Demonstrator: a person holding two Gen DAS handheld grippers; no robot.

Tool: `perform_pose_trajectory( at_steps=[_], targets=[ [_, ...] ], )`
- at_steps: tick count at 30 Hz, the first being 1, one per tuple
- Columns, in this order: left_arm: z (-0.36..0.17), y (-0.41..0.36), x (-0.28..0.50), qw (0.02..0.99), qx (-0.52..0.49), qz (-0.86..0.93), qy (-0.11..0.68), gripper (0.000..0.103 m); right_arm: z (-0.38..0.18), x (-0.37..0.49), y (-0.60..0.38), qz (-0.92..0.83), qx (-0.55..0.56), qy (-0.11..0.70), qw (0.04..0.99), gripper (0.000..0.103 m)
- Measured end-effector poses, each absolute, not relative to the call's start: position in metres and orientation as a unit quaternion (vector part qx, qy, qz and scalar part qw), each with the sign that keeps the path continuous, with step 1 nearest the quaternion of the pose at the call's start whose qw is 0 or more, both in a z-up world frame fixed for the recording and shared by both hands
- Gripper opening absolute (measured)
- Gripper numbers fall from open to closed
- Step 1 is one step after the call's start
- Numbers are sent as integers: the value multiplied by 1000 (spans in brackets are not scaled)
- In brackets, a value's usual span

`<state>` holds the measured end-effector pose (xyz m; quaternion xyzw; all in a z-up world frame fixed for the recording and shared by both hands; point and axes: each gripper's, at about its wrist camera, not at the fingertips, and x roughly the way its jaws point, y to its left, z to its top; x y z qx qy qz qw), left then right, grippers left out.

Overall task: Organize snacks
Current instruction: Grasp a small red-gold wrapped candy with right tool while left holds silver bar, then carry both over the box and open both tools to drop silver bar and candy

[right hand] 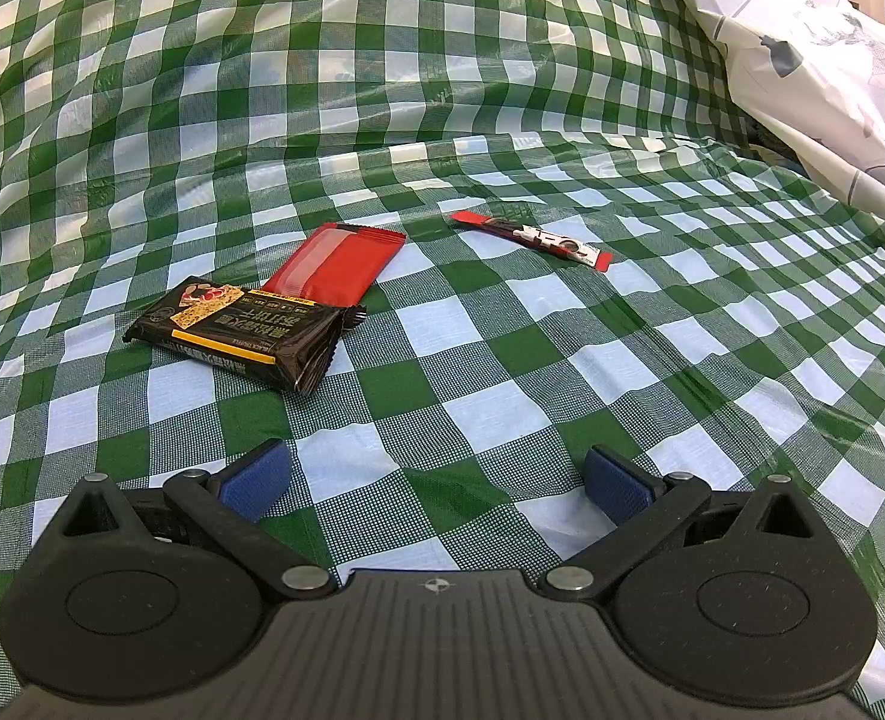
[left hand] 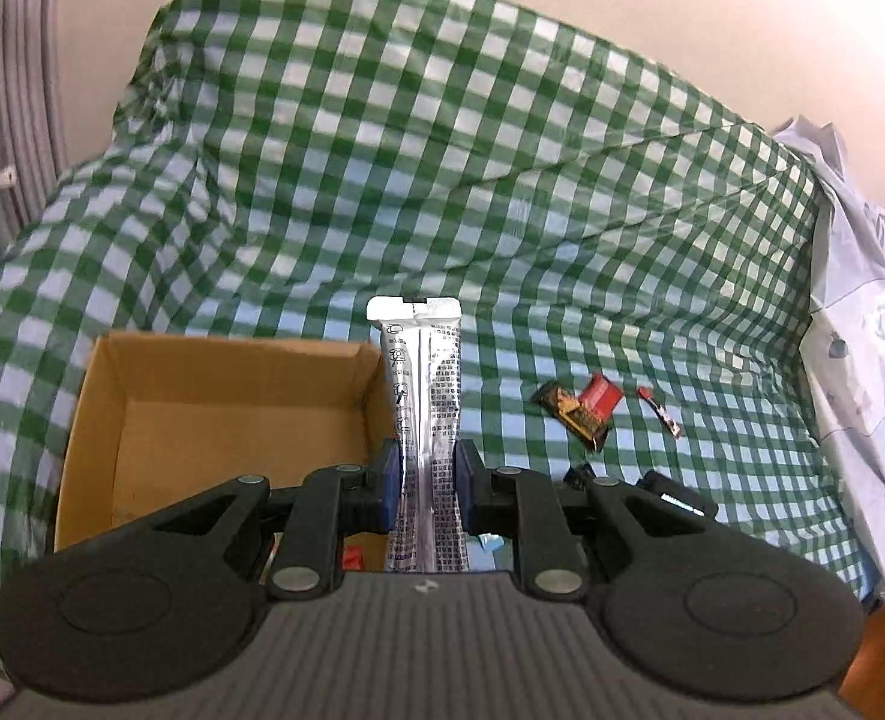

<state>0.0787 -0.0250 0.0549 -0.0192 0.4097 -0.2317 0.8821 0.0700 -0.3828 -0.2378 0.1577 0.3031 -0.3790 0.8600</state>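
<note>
The left gripper [left hand: 424,483] is clamping a silver sachet [left hand: 421,420] between its blue pads [left hand: 389,483], jaws closed on its lower half. The sachet is standing upright, its white top edge rising above the far right corner of an open cardboard box [left hand: 100,420]. The box is sitting on green checked cloth [left hand: 442,150] to the left of the gripper, its floor bare where it is showing.

The right gripper [right hand: 436,480] is hovering low over the cloth [right hand: 502,360] with jaws spread wide and holding nothing. Ahead of it, 3 snacks are lying on the cloth: a black bar [right hand: 244,333] to the left, a red packet [right hand: 340,261] just behind it and partly tucked under its far edge, and a thin red stick [right hand: 529,237] well apart to the right. The same 3 are showing in the left view, right of the sachet. A pale printed sheet [right hand: 814,60] is bunching up at the far right.
</note>
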Motion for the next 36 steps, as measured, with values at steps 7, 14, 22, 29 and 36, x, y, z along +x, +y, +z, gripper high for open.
perform_pose_trajectory(
  at_steps=[7, 14, 22, 29, 36],
  targets=[
    [52, 1, 83, 885, -20, -214, 412, 21, -235, 81, -380, -382, 148, 315, 856, 103],
    [41, 4, 87, 880, -18, -228, 417, 21, -188, 23, -352, -192, 213, 325, 901, 103],
    [35, 17, 86, 875, -26, -223, 430, 21, -207, 34, -293, -137, 75, 402, 902, 59],
    [44, 45, 74, 888, -20, -203, 413, 21, -166, 20, -272, -173, 93, 373, 907, 17],
    [40, 77, 45, 894, 9, -194, 403, 21, -41, -59, -201, -153, 191, 263, 933, 17]
  ],
)
